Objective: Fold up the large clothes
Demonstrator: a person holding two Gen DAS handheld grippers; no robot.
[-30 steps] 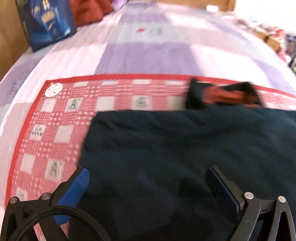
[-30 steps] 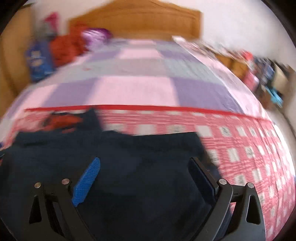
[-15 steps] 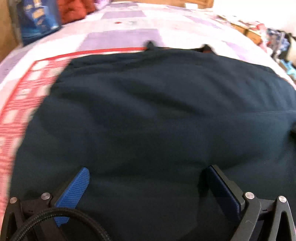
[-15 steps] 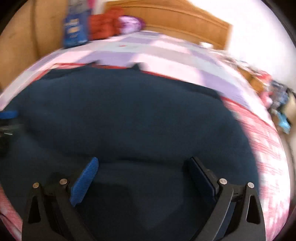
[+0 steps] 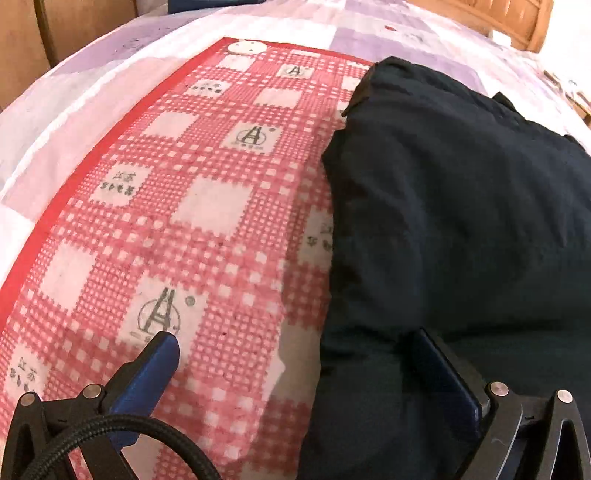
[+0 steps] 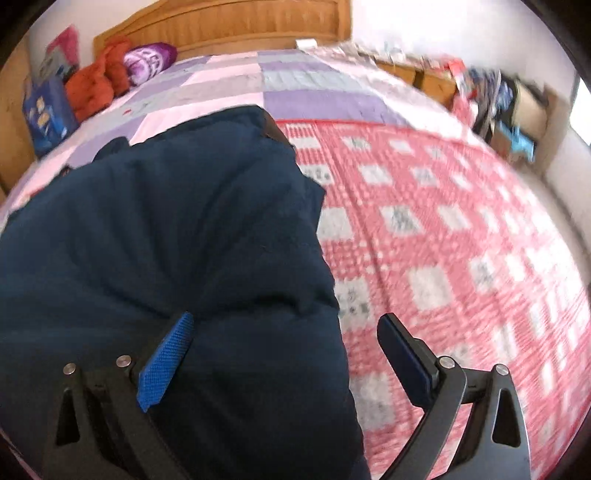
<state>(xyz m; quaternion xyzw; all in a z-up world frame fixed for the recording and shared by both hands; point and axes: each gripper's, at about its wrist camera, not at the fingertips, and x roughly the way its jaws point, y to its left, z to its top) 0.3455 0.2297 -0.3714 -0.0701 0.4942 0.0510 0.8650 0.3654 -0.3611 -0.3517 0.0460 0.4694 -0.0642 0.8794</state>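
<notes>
A large dark navy garment [image 5: 461, 221] lies folded on a red-and-white checked sheet [image 5: 166, 206] on the bed. In the left wrist view its left edge runs down the middle of the frame. My left gripper [image 5: 295, 350] is open and straddles that edge: the left finger is over the sheet, the right finger is on the cloth. In the right wrist view the garment [image 6: 155, 240] fills the left half. My right gripper [image 6: 284, 332] is open over its right edge, left finger on the cloth, right finger over the checked sheet [image 6: 461, 240].
A purple and pink patchwork quilt [image 6: 258, 85] covers the bed up to a wooden headboard [image 6: 229, 22]. A blue box [image 6: 48, 114], a red bundle [image 6: 96, 85] and a purple bag [image 6: 149, 61] lie at the head. Cluttered furniture [image 6: 498, 99] stands at the right.
Both grippers have moved apart from above the middle of the garment to its side edges, the left one to the left edge and the right one to the right edge. Both stay open.
</notes>
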